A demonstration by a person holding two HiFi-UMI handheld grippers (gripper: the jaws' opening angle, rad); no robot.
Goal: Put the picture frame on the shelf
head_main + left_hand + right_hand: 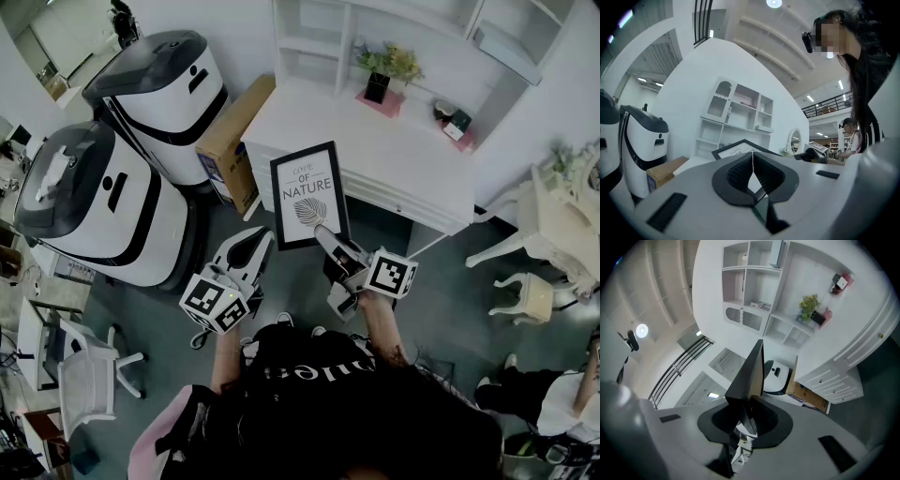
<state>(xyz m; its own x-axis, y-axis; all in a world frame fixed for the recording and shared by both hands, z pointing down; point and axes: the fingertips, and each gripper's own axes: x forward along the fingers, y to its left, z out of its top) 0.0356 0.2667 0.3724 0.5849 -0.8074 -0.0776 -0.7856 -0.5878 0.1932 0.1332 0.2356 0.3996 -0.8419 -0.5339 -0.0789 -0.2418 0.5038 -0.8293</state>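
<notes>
**Right gripper [325,238] clamped on the picture frame [307,193]; left gripper [260,238] closed on nothing.**

The right gripper's pads [740,405] pinch the lower edge of the black frame, which the right gripper view shows edge-on, rising straight from the jaws. The left gripper's ribbed pads [740,169] meet along one line with nothing between them, and its tip sits just beside the frame's lower left corner. The frame is held in the air in front of the white desk [375,150], with its printed face and leaf motif turned toward the head camera. The shelf [309,42] stands above the desk, behind a potted plant [386,67] and well apart from the frame. A cardboard box [234,141] leans at the desk's left side.
</notes>
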